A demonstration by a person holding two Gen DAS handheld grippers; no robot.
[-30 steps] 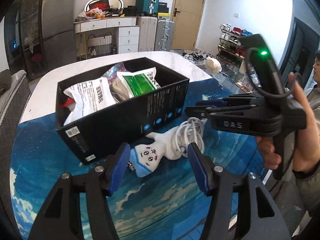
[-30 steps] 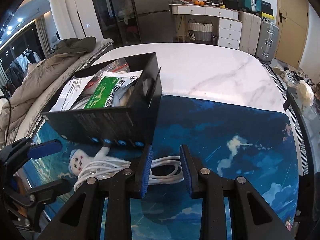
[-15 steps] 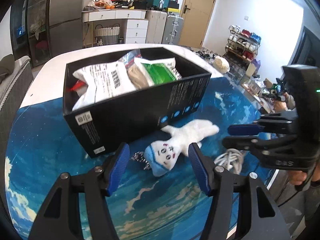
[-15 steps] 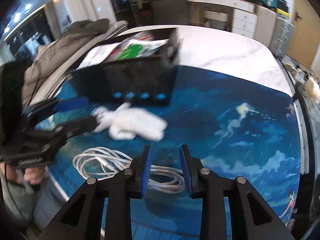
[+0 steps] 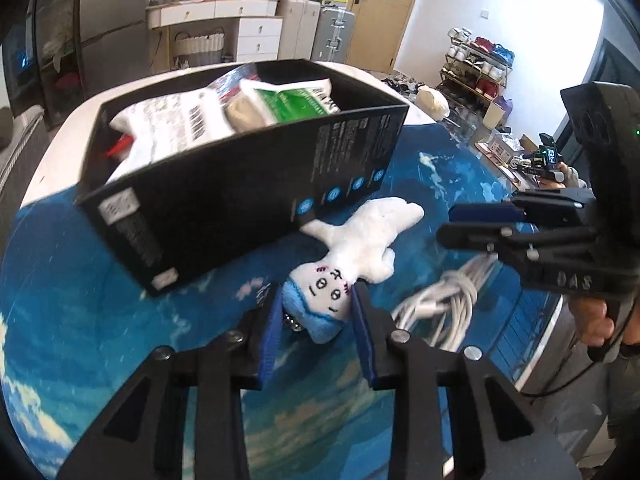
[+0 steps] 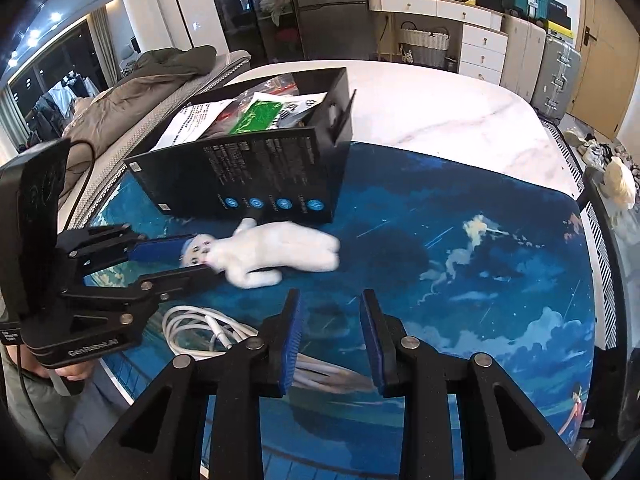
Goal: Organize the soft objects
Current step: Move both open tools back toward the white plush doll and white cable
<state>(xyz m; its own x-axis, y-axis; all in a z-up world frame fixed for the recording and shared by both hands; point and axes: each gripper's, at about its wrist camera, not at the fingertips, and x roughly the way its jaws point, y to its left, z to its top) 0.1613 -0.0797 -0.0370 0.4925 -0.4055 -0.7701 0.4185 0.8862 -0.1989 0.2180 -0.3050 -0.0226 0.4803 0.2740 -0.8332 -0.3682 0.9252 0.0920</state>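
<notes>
1. In the left wrist view, the left gripper (image 5: 316, 316) sat low at centre frame with its blue pads narrowed around the head of the plush doll (image 5: 352, 256). Both pads appeared to touch the blue-capped head, so it read as gripping the doll, though how firmly could not be told.
2. The doll lay on the blue mat (image 5: 80, 320), just beside the near wall of the black box (image 5: 224, 196). Its long axis ran from the head between the pads toward the upper right of the frame, one limb reaching the foot of the box.
3. The right gripper (image 5: 476, 224) showed side-on at the right edge, above the white cable (image 5: 440, 304) and clear of the doll; its opening could not be judged from here.
4. In the right wrist view, the right gripper (image 6: 330, 336) stood at bottom centre, fairly wide, with only mat between its pads. The doll (image 6: 276, 256) lay above it at mid-frame, stretched left to right, head to the left inside the left gripper (image 6: 176, 258).
5. The left hand was plainly nearer, already on the doll. The box (image 6: 264, 184) stood just beyond it in the upper middle, so the coming lift likely goes up and over that near wall.
6. Counted: one doll, one box, one coiled cable (image 6: 200, 332), two grippers, and at least two packets (image 5: 176, 124) inside the box.
</notes>
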